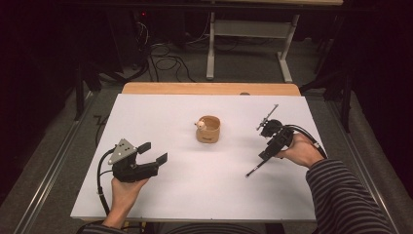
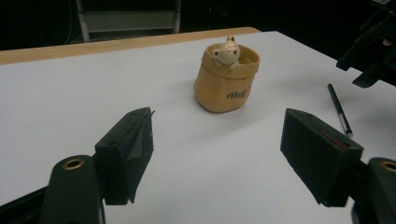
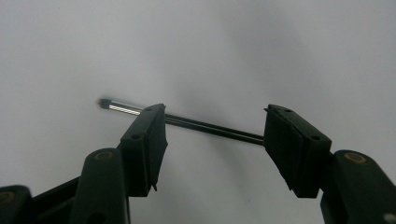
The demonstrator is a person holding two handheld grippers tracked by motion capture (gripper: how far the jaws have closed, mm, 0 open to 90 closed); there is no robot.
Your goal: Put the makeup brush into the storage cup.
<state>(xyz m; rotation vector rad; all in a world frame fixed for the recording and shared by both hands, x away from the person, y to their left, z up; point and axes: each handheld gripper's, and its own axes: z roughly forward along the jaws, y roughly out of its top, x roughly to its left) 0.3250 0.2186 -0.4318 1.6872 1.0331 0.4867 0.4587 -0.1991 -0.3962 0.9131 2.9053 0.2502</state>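
A thin black pen (image 1: 252, 171) with a silver end lies flat on the white table (image 1: 160, 112) at the right. My right gripper (image 1: 266, 156) hangs just over its upper part, tilted down at it. In the right gripper view the pen (image 3: 210, 129) runs crosswise behind the two spread jaws, and my right gripper (image 3: 215, 140) is open with its pads off the pen. A tan cup (image 1: 208, 129) with a small bear figure (image 1: 200, 125) on its rim stands upright mid-table. At the left, my left gripper (image 1: 153, 152) is held open and empty above the table, pointing at the cup (image 2: 227, 80).
The left gripper view has the pen (image 2: 339, 109) to the right of the cup, with the right gripper (image 2: 373, 46) above it. A wooden strip (image 1: 209, 88) borders the table's far edge. Beyond it are cables and a desk frame (image 1: 248, 44) on the floor.
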